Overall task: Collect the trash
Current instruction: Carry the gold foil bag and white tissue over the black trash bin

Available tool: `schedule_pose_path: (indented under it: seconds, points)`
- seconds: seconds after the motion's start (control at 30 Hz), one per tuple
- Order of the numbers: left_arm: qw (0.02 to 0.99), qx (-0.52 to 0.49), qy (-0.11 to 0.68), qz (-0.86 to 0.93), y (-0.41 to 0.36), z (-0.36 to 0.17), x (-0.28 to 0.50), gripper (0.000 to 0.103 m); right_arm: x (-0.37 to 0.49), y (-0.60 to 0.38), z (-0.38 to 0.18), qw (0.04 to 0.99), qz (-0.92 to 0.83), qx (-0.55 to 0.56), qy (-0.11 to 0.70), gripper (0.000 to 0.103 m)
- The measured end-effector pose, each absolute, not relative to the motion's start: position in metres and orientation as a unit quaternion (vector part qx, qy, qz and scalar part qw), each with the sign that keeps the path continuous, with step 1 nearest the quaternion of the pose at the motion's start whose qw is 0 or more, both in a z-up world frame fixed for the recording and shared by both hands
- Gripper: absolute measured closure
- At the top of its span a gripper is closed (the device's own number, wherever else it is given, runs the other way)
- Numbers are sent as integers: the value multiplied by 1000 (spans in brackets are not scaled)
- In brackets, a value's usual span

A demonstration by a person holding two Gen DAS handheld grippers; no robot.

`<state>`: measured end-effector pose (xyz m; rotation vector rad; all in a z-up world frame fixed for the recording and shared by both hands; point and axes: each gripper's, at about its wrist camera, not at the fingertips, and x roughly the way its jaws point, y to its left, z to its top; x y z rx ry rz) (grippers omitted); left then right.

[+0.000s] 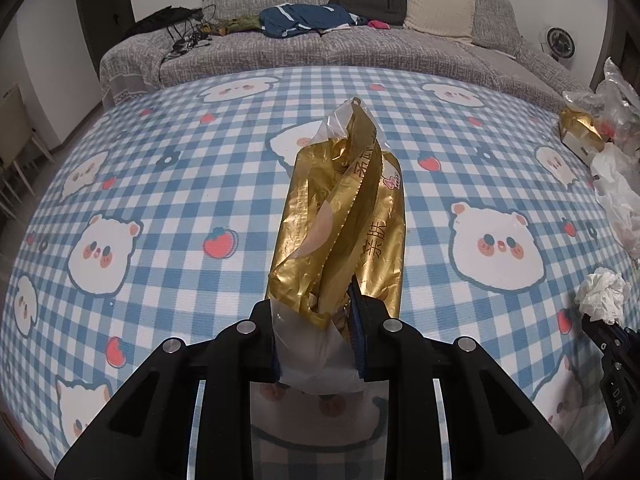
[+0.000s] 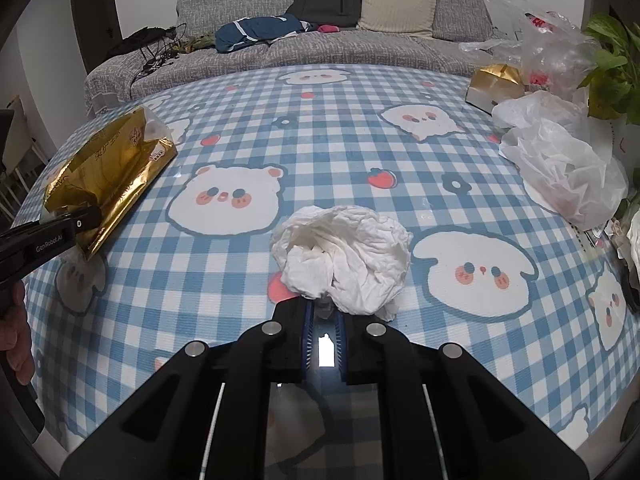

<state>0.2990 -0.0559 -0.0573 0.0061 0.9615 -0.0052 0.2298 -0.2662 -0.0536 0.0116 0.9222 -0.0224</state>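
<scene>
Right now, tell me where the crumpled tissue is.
The crumpled tissue sits mid-frame in the right wrist view, pinched in the right tongs above the checked tablecloth.

The right claw (image 2: 323,320) pinches the near edge of a crumpled white tissue (image 2: 344,258) over the blue checked worktop (image 2: 360,152). At far left, the left claw (image 2: 86,218) grips a gold wrapper (image 2: 108,168). Plastic bags (image 2: 560,168) lie at right.

The wrapper (image 1: 340,216) sits between the left gripper's (image 1: 318,336) fingers, above the surface (image 1: 160,184). To its right, the tissue (image 2: 344,256) is in the right gripper (image 2: 323,320). Bags (image 2: 560,168) lie far right; a sofa (image 2: 280,52) stands behind.
</scene>
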Motion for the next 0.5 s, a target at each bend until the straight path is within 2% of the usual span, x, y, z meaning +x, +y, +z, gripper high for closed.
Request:
schedule_pose_path:
  seconds: [0.5]
  points:
    - [887,-6,461,-13,-44,-36,252,81,188,-257,-33,901,-2,8,434,94]
